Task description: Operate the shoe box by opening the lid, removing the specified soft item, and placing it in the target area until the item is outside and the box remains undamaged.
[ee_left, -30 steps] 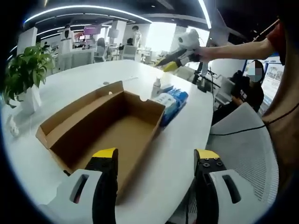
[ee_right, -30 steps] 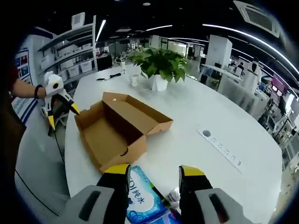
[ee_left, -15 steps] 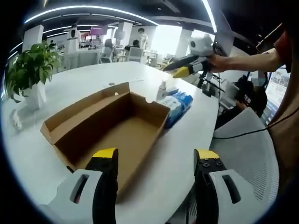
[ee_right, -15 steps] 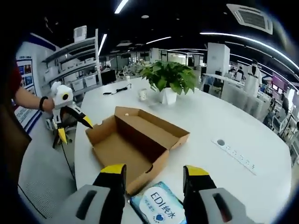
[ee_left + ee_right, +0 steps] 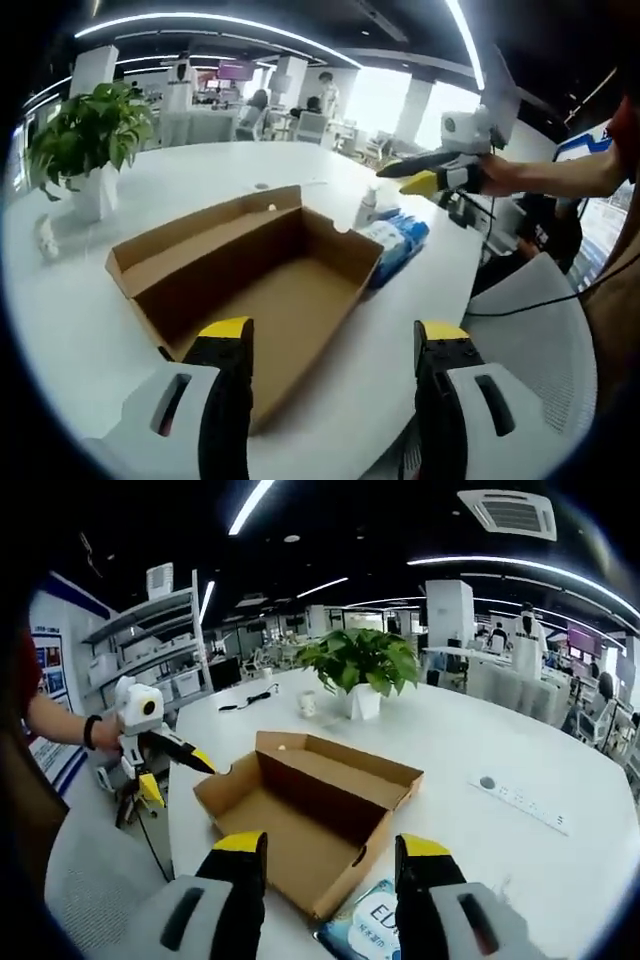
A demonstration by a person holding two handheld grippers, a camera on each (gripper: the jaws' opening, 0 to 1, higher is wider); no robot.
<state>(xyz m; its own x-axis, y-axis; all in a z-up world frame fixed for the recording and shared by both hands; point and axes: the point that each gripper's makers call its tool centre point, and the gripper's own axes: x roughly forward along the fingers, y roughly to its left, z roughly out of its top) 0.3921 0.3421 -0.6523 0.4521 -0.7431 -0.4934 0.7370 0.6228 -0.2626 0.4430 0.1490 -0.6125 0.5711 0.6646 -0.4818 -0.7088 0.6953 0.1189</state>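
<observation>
Shoe box sits open on the white table, lid flap folded back flat along its far long side, cardboard interior bare. In the right gripper view the same box is just ahead of the jaws.

Soft item: blue wet-wipes pack lies outside the box, touching or just beside its short end wall; can't tell which. In the right gripper view the pack lies between that gripper's jaws at the bottom edge, not clamped.

Small white bottle stands just beyond the pack, away from the box.

Left gripper: jaws spread, nothing between them, hovering at the box's near corner.
Right gripper: jaws apart, nothing gripped, hanging above the pack end of the box; seen from the left gripper view held out by a hand.

Potted plant well apart from the box on its lid side. Power strip set in the table, past the box.
</observation>
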